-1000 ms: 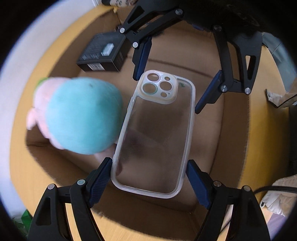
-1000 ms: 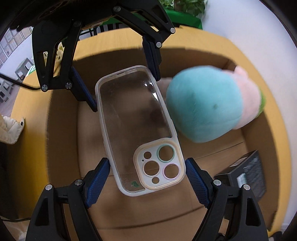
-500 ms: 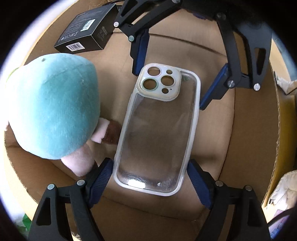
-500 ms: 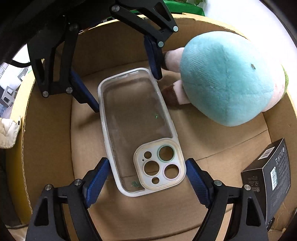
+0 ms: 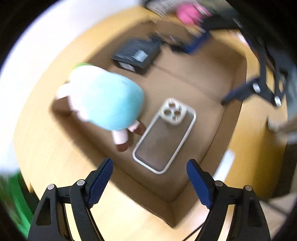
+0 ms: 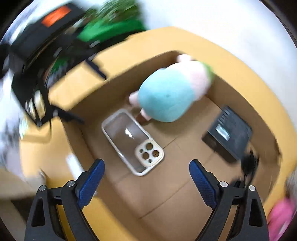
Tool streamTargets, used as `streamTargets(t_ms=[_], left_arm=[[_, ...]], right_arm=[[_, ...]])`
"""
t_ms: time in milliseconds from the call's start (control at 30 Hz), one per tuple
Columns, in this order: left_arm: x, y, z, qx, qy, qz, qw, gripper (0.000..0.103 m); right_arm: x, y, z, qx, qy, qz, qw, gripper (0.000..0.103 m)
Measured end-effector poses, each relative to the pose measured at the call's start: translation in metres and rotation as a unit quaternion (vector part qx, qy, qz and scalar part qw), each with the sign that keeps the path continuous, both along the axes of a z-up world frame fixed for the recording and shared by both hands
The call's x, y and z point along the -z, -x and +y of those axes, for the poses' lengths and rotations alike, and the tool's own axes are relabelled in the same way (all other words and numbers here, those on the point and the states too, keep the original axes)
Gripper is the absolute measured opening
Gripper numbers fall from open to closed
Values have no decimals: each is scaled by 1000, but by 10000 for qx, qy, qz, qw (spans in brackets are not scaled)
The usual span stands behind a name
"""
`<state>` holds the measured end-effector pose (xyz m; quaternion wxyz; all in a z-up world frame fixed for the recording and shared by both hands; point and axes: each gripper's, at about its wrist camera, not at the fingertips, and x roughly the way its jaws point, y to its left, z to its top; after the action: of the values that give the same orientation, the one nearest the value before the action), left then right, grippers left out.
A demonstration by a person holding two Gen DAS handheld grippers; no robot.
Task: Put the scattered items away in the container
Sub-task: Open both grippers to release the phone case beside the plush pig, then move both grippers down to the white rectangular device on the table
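A clear phone case lies flat on the floor of the open cardboard box; it also shows in the right wrist view. A teal and pink plush toy and a black carton lie in the box beside it, also seen from the right wrist as plush toy and carton. My left gripper is open and empty above the box's near corner. My right gripper is open and empty above the box. Both views are blurred by motion.
A pink object lies beyond the box's far wall and shows low right in the right wrist view. Green foliage and dark gear stand past the box. A white slip lies on the box flap.
Both grippers have let go of the phone case, which now lies on the box floor. Both have pulled up and back, away from the box and from each other.
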<state>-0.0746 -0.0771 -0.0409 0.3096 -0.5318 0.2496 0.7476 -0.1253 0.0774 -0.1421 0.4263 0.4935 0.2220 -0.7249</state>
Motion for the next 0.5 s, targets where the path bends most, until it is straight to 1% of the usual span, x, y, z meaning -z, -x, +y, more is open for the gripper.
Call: streamTargets(t_ms=[33, 67, 133, 233, 267, 300, 333, 367, 400, 433, 467, 500], left_arm=[[-13, -2, -5, -311, -190, 54, 9993, 82], [-30, -2, -8, -715, -430, 121, 9964, 82], [-53, -8, -13, -1293, -808, 247, 9880, 82], [-84, -32, -15, -2115, -1304, 490, 9674, 82], [-89, -31, -12, -2297, -1399, 573, 9615, 82], [-96, -37, -10, -2454, -1459, 668, 9560, 78], [-100, -42, -7, -2598, -1514, 763, 9507, 72], [-112, -53, -6, -2720, -1642, 804, 9448, 42], [-115, -57, -3, -2789, -1712, 744, 9420, 5], [-114, -57, 0, -2900, -1746, 604, 9390, 1], [-113, -59, 4, -3033, -1801, 529, 9342, 2], [-115, -62, 7, -3123, -1910, 487, 9293, 2]], right_arm=[[-12, -1, 6, 294, 140, -53, 9995, 95], [-21, -3, 10, 540, 202, -21, 9983, 95], [-40, -10, 18, 1080, 278, 52, 9937, 95], [-62, -25, 37, 1785, 485, -32, 9827, 95], [-69, -32, 43, 1931, 530, 0, 9797, 95], [-72, -32, 46, 2021, 559, 97, 9777, 95], [-80, -40, 53, 2017, 576, 224, 9775, 91], [-85, -45, 53, 1933, 600, 327, 9788, 68], [-94, -55, 56, 1795, 653, 396, 9808, 48], [-102, -63, 59, 1707, 662, 432, 9821, 10], [-106, -68, 60, 1685, 660, 459, 9824, 8], [-111, -73, 63, 1690, 673, 489, 9821, 8]])
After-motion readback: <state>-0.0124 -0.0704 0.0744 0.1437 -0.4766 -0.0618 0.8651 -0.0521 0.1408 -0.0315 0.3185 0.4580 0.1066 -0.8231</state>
